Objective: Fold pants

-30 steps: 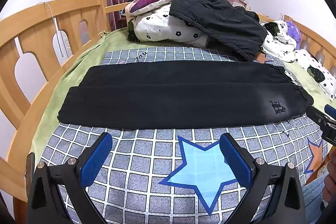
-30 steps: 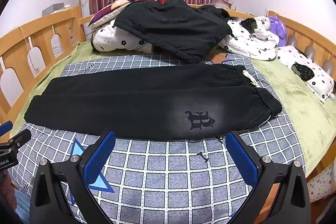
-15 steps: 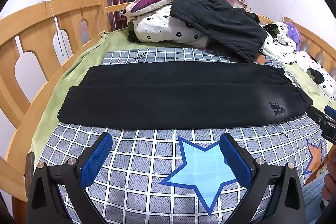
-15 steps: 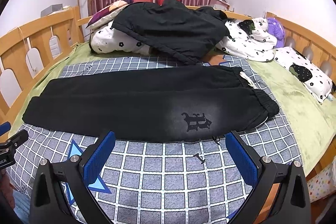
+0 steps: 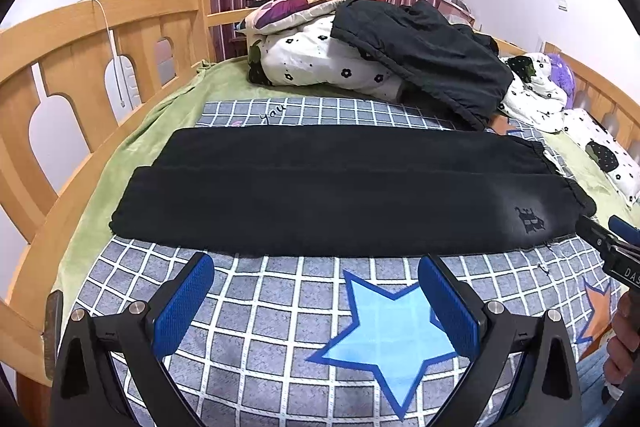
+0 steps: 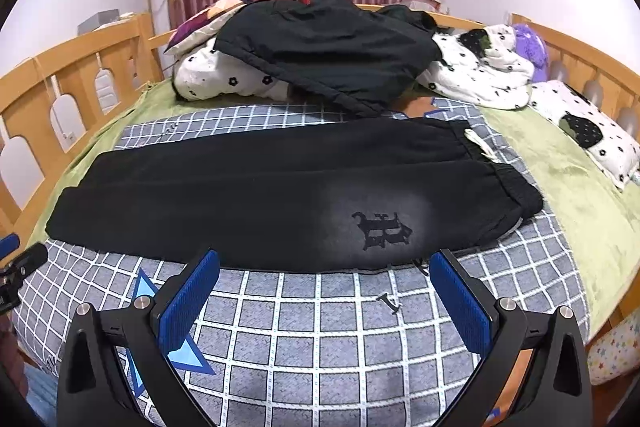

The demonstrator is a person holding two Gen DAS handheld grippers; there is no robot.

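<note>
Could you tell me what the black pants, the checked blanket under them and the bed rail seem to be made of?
Black pants: soft matte knit, probably cotton fleece; no sheen, gathered elastic waistband, faded patch around the printed emblem.
Checked blanket: thin printed woven fabric, likely cotton or polyester; it lies flat with a crisp white grid.
Bed rail: light wood with a smooth, slightly glossy varnish; grain is faintly visible.

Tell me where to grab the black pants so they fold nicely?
Probably the two ends. The black pants lie flat on the checked blanket, one leg folded over the other. The waistband sits right and the cuffs left. Slide the open right hand-held gripper under the waistband's near corner and the open left hand-held gripper under the cuffs.
</note>
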